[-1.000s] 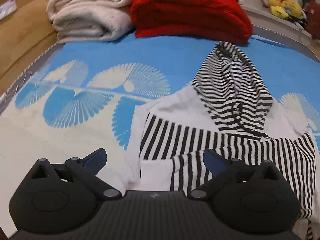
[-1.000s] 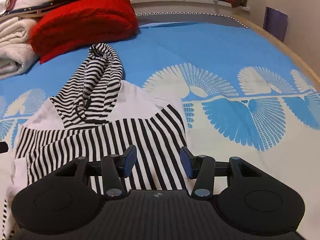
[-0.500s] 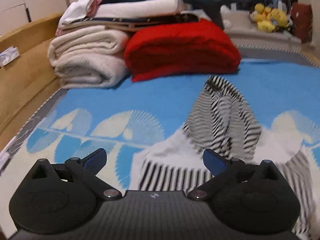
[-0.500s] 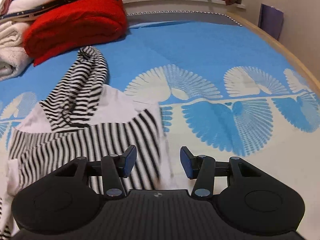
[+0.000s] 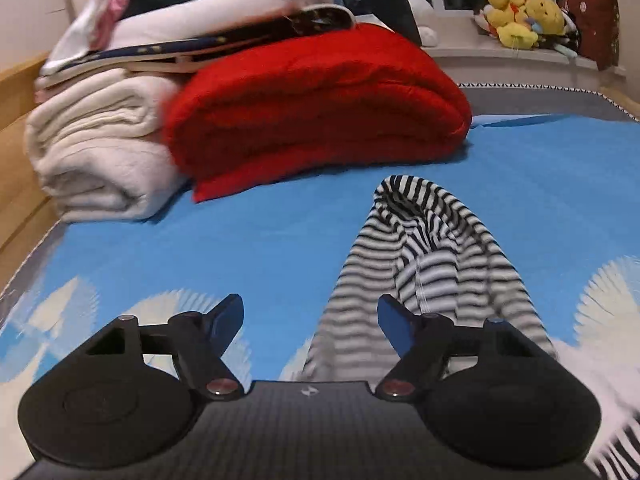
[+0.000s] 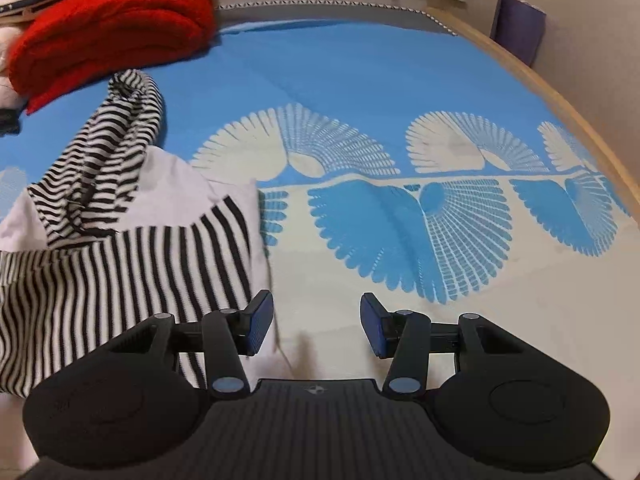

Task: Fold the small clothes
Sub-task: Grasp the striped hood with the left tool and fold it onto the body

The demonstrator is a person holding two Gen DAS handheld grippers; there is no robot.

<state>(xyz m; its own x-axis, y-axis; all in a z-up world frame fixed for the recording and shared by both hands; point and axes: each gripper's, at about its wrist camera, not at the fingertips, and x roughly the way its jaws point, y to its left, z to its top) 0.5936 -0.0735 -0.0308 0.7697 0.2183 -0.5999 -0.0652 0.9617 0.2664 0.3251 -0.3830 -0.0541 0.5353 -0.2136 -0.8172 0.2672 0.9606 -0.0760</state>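
A small black-and-white striped hoodie point(image 6: 120, 248) lies flat on the blue patterned bedspread point(image 6: 360, 80), sleeves folded across its body, striped hood point(image 5: 436, 236) pointing toward the far end. My left gripper point(image 5: 310, 318) is open and empty, low over the bed, just short of the hood's left side. My right gripper point(image 6: 316, 328) is open and empty above the bedspread, just right of the hoodie's right edge; its left finger is next to the cloth.
A folded red blanket point(image 5: 316, 112) and cream blankets point(image 5: 96, 148) with more linen stacked on top lie at the far end. Plush toys point(image 5: 520, 16) sit on a ledge behind. A wooden bed frame point(image 6: 560, 100) runs along the right side.
My left gripper moved forward toward the hood and its jaws narrowed somewhat. My right gripper shifted right, off the striped body to its right edge. The hoodie has not moved.
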